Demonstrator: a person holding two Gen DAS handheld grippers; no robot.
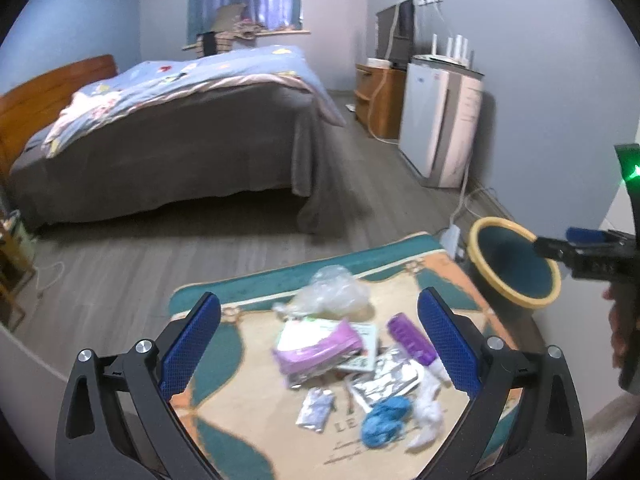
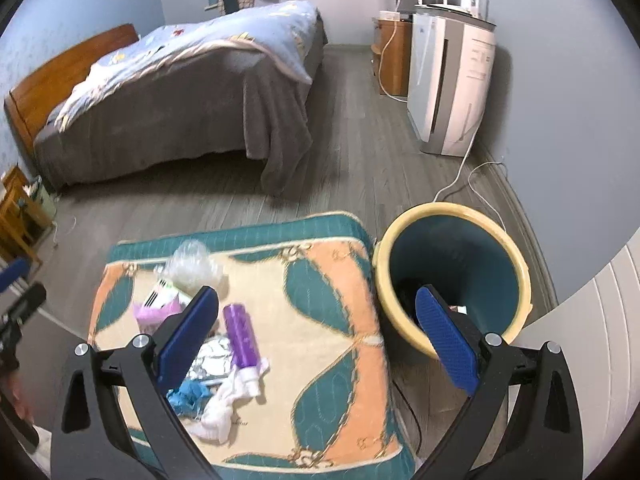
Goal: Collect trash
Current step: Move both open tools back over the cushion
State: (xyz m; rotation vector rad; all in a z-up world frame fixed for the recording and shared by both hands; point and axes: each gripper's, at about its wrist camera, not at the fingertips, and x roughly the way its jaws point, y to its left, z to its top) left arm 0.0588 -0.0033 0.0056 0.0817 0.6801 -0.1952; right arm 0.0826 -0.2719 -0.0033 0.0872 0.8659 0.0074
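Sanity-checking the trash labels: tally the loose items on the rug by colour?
Clear: 1, plastic bag
Purple: 2, bottle, pouch
Silver: 2, foil wrapper, small sachet
Blue: 1, crumpled wad
White: 1, tissue
Total: 7, though the blurred pile may hide more.

Your right gripper (image 2: 316, 334) hung with its blue-padded jaws spread wide and empty above the patterned teal-and-orange rug (image 2: 320, 308). The purple plastic bottle (image 2: 240, 334) lay left; the yellow-rimmed teal bin (image 2: 460, 264) stood right.
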